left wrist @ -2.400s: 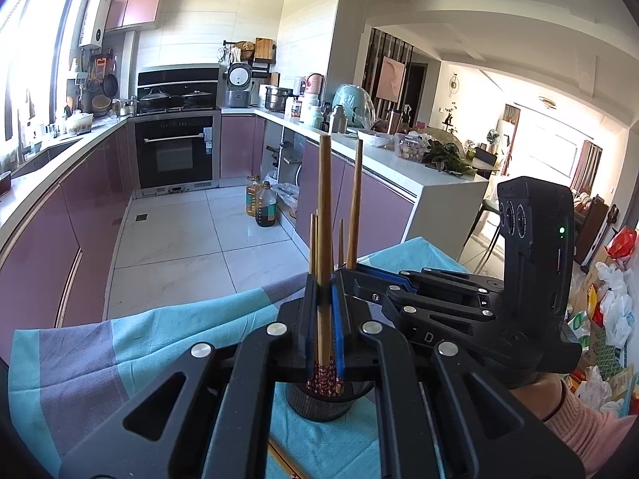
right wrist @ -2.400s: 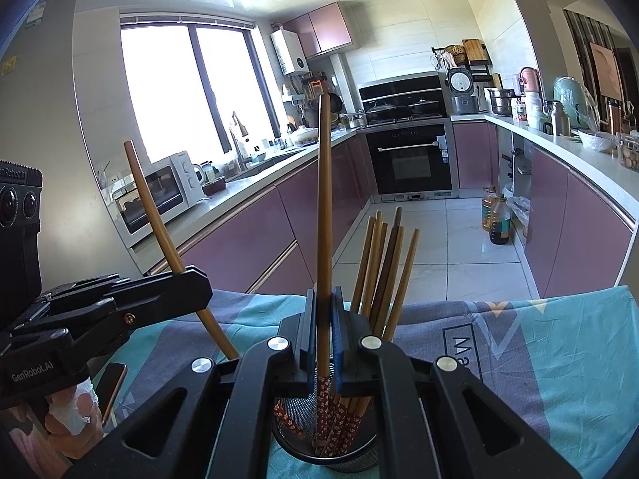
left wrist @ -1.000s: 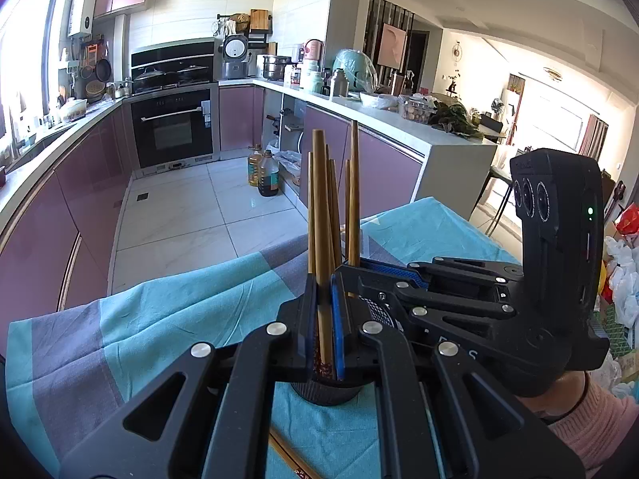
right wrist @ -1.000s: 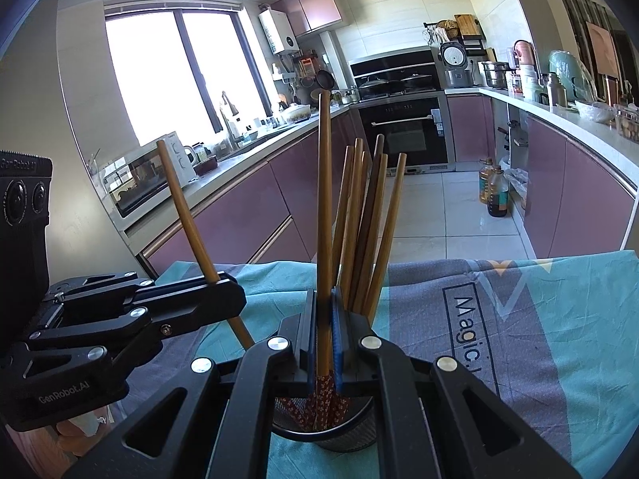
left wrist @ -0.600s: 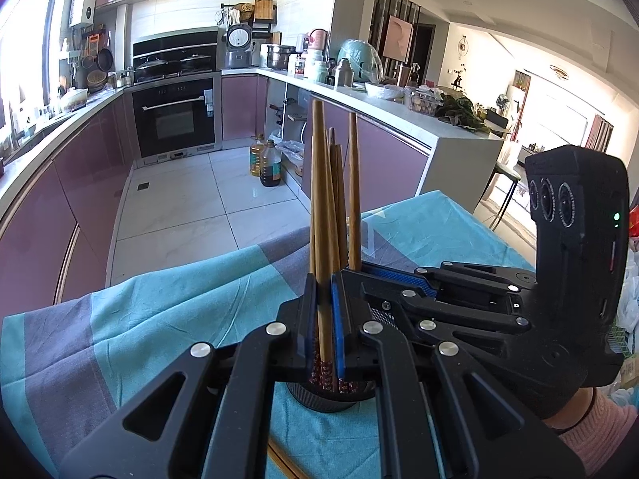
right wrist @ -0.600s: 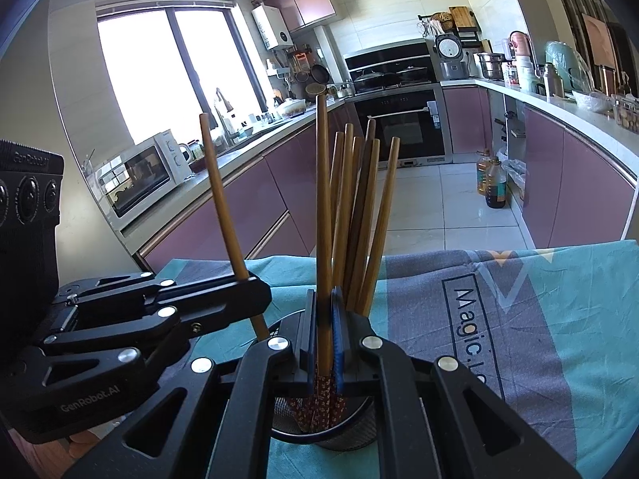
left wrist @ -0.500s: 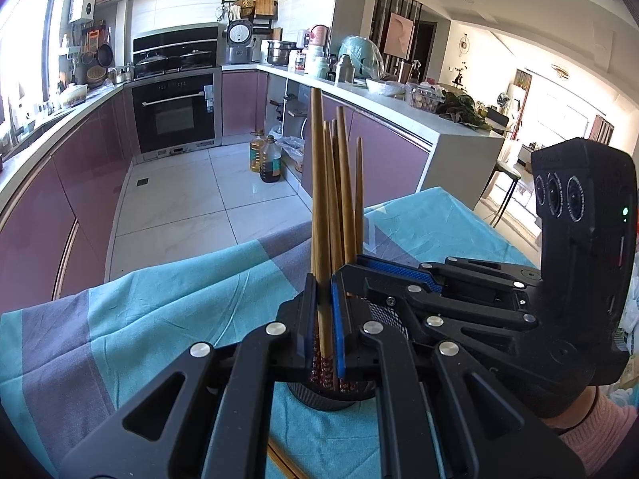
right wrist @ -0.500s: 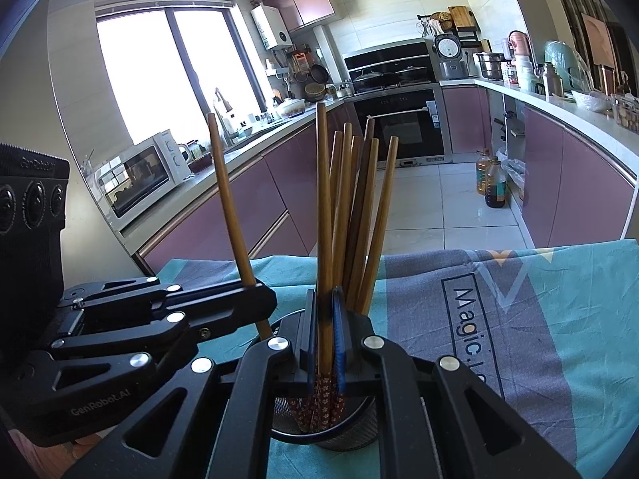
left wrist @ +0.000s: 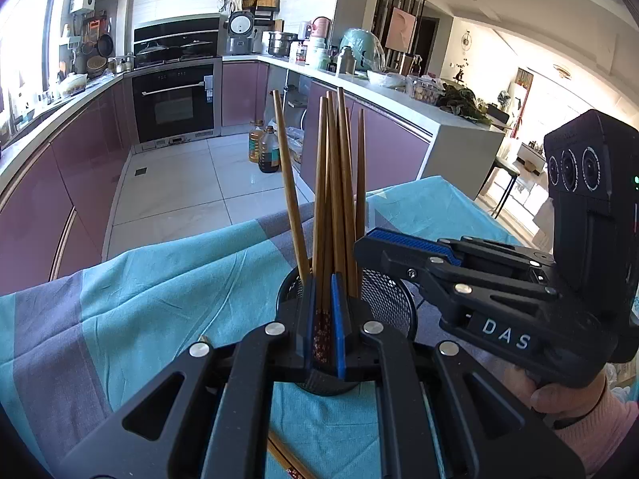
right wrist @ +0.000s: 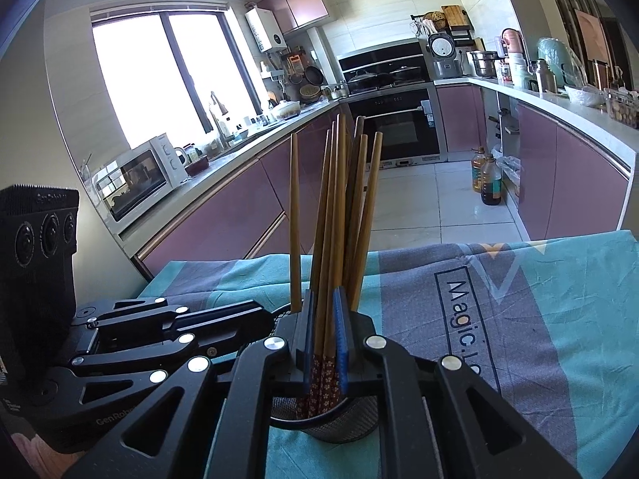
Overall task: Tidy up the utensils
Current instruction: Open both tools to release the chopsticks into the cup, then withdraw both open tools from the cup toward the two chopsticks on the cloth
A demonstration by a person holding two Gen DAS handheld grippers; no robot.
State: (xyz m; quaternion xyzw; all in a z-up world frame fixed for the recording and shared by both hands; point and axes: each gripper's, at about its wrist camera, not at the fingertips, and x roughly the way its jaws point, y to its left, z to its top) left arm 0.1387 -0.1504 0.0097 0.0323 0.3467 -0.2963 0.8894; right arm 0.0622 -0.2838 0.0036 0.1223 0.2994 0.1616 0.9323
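While clamping, left gripper (left wrist: 322,283): squeezing narrow on one bamboo chopstick (left wrist: 321,183), holding it upright, showing its patterned end between the pads, low over the black mesh chopstick holder (left wrist: 393,303).
Right gripper (right wrist: 324,295): having just been opening, standing slightly apart over the same holder, framing two chopsticks in the gap, apparently pressing on neither.
Chopstick bundle (right wrist: 353,207): standing patterned ends down in the holder, fanning out at the top, sending one leaning stick (left wrist: 288,183) off to the left.
Tablecloth (left wrist: 159,287): lying teal and grey under the holder, carrying one more loose chopstick (left wrist: 287,461) at the near edge, not yet sorted.
Risk, tipping: crowding two grippers over one light holder; pulling either away sideways, or lifting with a stick caught between the pads, likely toppling it.
Risk, jamming: pushing the held stick down against the bundle, possibly wedging it or levering neighbours out.
Risk, collision: working fingertip to fingertip, possibly knocking the other gripper on the way out.
Change, left: sitting lower than half a second earlier, bringing the held stick from a tilt to upright, deeper among the others.
Change, right: loosening after clamping tight on a single stick.
Change, bundle: spreading wider than before.
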